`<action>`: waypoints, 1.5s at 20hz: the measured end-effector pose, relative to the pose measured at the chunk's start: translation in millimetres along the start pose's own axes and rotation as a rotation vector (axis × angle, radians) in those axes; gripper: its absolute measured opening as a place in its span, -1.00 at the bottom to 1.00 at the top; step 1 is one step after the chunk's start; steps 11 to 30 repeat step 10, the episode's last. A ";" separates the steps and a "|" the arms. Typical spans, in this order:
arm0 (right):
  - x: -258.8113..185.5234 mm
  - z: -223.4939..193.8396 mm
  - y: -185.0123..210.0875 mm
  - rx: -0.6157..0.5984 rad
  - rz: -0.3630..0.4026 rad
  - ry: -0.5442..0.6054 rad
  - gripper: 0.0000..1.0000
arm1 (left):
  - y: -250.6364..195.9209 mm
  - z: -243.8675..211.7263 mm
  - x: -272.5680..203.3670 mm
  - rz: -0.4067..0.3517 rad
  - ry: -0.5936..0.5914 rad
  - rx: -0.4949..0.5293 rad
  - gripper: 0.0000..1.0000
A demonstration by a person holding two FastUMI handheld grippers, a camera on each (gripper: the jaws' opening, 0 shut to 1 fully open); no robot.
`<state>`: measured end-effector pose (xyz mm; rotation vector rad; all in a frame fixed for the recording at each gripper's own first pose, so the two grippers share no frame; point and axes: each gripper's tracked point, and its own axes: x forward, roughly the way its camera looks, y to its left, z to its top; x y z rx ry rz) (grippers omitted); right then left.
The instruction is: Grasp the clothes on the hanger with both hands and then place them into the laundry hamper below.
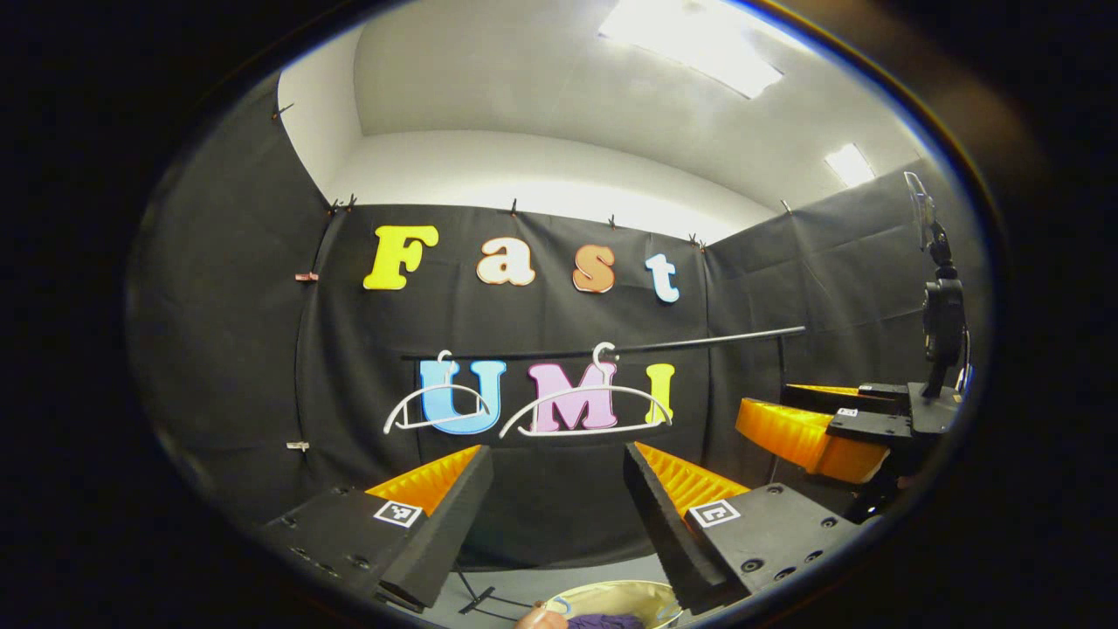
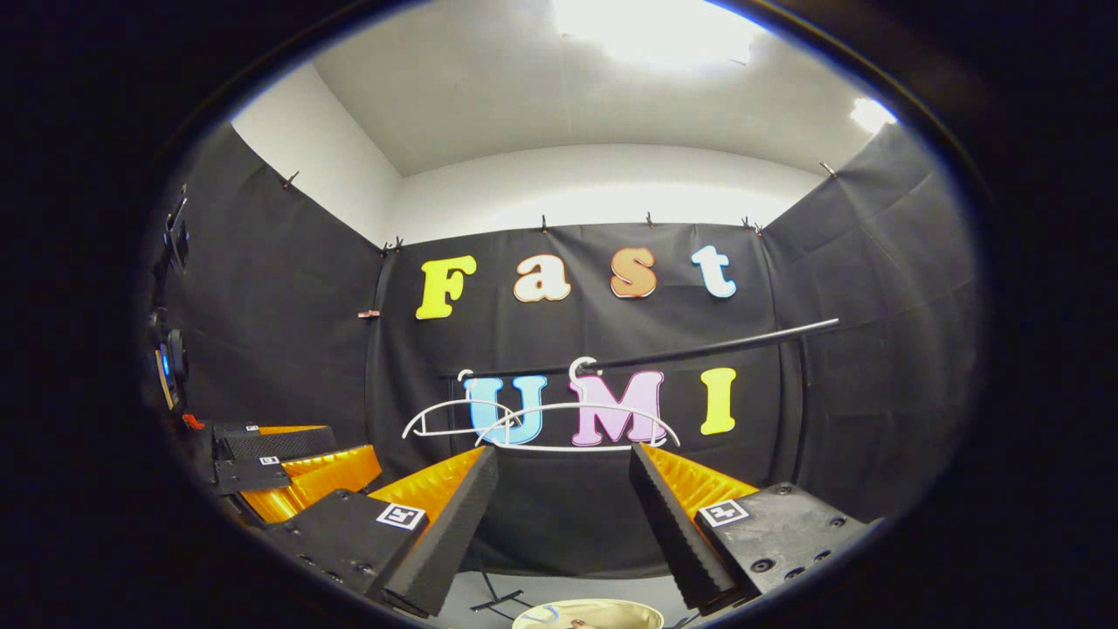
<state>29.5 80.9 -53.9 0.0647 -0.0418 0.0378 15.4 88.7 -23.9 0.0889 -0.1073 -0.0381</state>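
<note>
Two bare white hangers (image 1: 585,397) hang on the black rail (image 1: 699,341); below, purple clothes (image 1: 607,622) lie in the hamper (image 1: 611,598).

Both views level, side by side, facing the hangers (image 1: 585,397) on the rail (image 2: 646,356).

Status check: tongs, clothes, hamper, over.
Both tongs open, left, right. Two hangers bare on the rail. Purple clothes in the hamper below. Nothing blocking.

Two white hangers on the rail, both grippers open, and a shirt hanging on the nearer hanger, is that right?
Not quite: both hangers on the rail are bare in the left gripper view. Purple cloth lies in the hamper below. The rest holds.
</note>
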 end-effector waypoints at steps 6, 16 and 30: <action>-2.5 26.4 -29.4 -0.002 -0.011 -0.048 1.00 | -26.9 13.2 7.6 0.025 -0.026 -0.007 0.90; -4.5 28.1 -41.7 -0.002 -0.009 -0.051 0.87 | -41.3 9.6 8.3 0.032 -0.003 -0.034 0.84; -4.5 28.1 -41.7 -0.002 -0.009 -0.051 0.87 | -41.3 9.6 8.3 0.032 -0.003 -0.034 0.84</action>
